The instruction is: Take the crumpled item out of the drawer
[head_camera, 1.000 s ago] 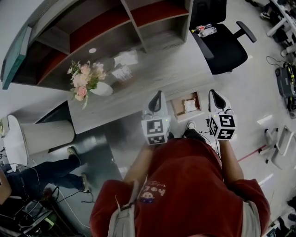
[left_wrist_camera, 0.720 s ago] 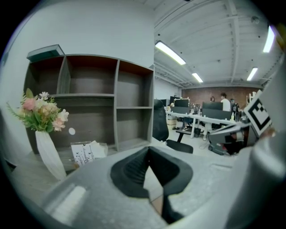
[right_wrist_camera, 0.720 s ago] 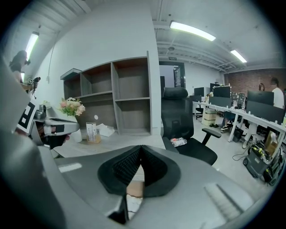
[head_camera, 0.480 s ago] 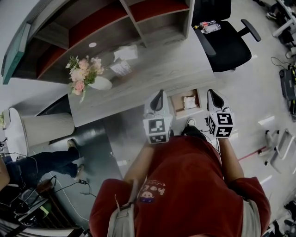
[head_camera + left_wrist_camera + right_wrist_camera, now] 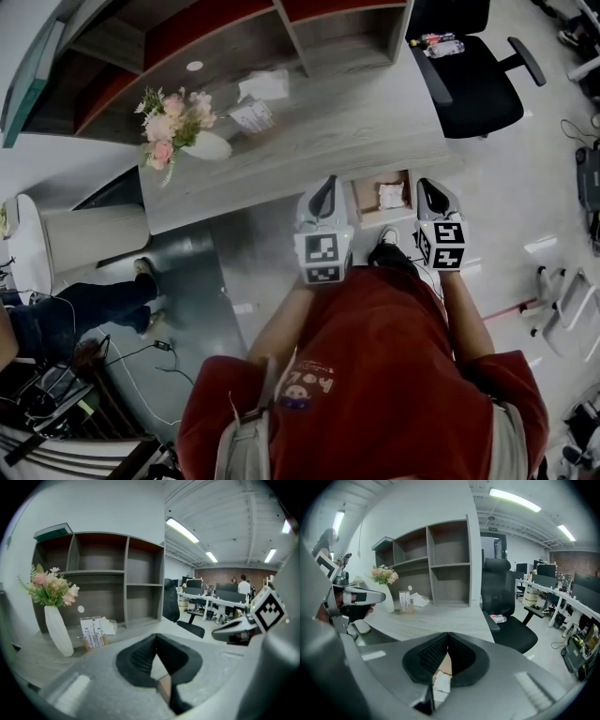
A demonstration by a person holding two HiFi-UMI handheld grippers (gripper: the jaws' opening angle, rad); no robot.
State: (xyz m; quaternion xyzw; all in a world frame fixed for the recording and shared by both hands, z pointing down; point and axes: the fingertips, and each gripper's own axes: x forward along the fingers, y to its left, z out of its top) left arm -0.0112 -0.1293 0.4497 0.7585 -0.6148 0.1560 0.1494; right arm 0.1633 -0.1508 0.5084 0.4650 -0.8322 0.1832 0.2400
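Head view, crumpled item [image 5: 391, 195] in drawer [image 5: 361, 201], near right gripper [image 5: 425, 187]

A: Desk [image 5: 356, 122]: pale wood-grain top, matt. Drawer [image 5: 366, 202]: bare brown wood inside. Crumpled item [image 5: 392, 195]: white, creased paper. Shelf unit [image 5: 98, 578]: grey-brown wood-grain boards, matt.

B: Vase [image 5: 57, 630]: white, ribbed, matt, ceramic-looking. Chair [image 5: 473, 89]: black cloth seat, smooth plastic armrests. Floor [image 5: 225, 281]: grey, glossy, reflecting light. Shirt [image 5: 375, 366]: red cloth, matt. Left gripper [image 5: 156, 637]: matt grey plastic shell, black ribbed rubbery pads.
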